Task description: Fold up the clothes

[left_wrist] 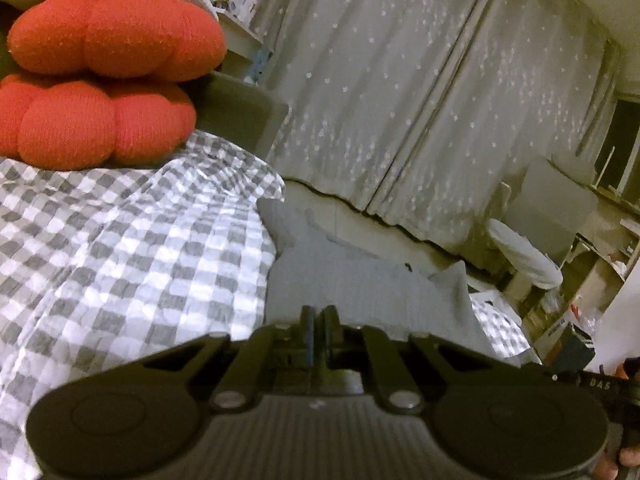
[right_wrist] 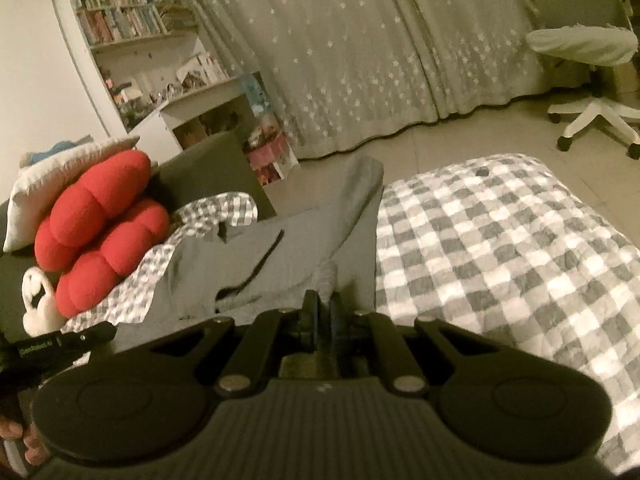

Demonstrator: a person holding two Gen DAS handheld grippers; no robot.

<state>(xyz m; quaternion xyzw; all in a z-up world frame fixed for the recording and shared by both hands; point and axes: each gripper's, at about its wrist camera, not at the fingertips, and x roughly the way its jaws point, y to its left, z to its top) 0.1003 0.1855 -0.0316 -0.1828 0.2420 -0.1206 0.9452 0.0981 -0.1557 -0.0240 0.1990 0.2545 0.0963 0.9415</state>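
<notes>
Two grippers pinch one grey garment [right_wrist: 260, 256], lifted over the checked bed cover [right_wrist: 500, 248].
Left gripper [left_wrist: 319, 320] and right gripper [right_wrist: 325, 308] sit nearly closed on thin cloth at bottom centre; either hem could slip out.

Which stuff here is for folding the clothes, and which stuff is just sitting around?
For the folding:
- grey garment
- left tool, shut on it
- right tool, shut on it
- checked bedcover underneath

Just sitting around:
- red cushion
- white pillow
- curtain
- office chair
- bookshelf
</notes>
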